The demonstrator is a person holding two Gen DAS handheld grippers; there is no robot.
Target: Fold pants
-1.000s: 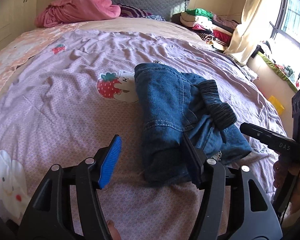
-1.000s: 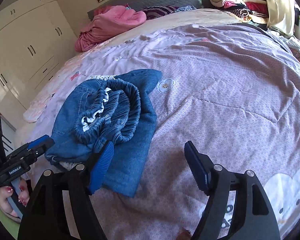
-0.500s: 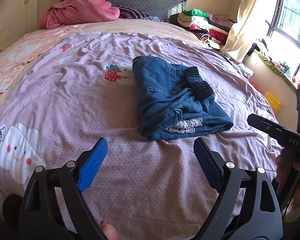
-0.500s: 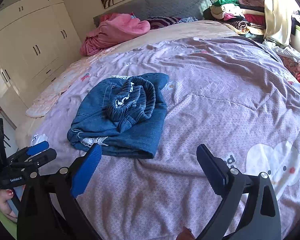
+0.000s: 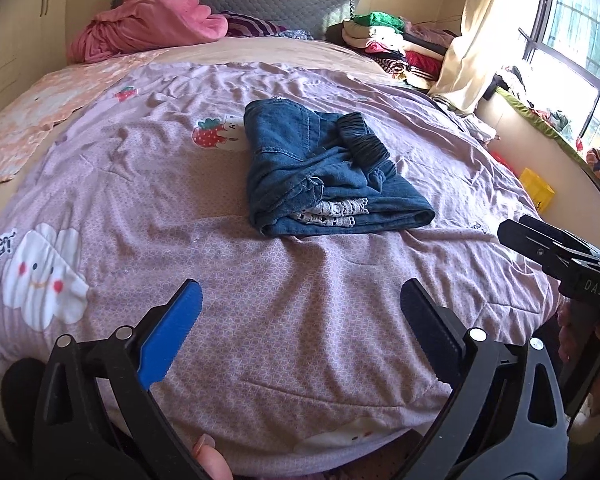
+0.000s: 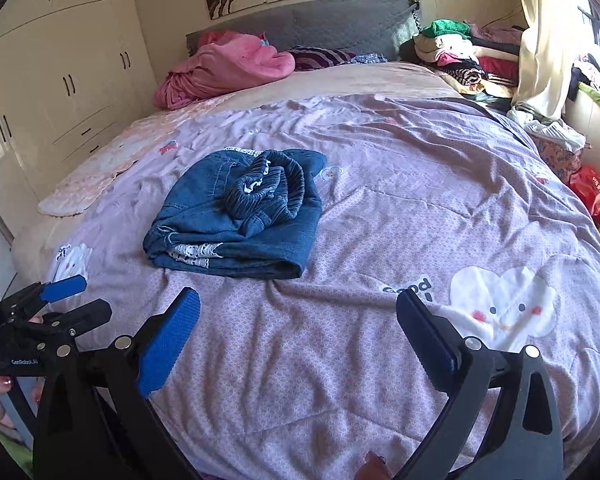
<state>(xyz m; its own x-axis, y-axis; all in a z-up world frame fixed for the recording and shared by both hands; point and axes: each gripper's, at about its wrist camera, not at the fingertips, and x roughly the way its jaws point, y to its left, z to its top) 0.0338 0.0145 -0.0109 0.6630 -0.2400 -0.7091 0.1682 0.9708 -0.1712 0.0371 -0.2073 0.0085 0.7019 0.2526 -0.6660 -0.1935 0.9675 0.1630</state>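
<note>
A small pair of blue denim pants lies folded into a compact bundle on the lilac bed cover, elastic waistband on top and white lace trim showing at its near edge. My left gripper hovers over the cover near the bed's foot, well short of the pants, its jaws opening with nothing between them. My right gripper stands wide open and empty, also short of the pants. Each gripper shows at the edge of the other's view: the right one, the left one.
A pink blanket is heaped by the grey headboard. Stacked clothes and a cream curtain sit at the far right. White wardrobes line the left wall. A yellow box stands beside the bed.
Both grippers have let go of the pants, opened wide and drawn back toward the bed's foot. The pants now lie folded and farther away in both views.
</note>
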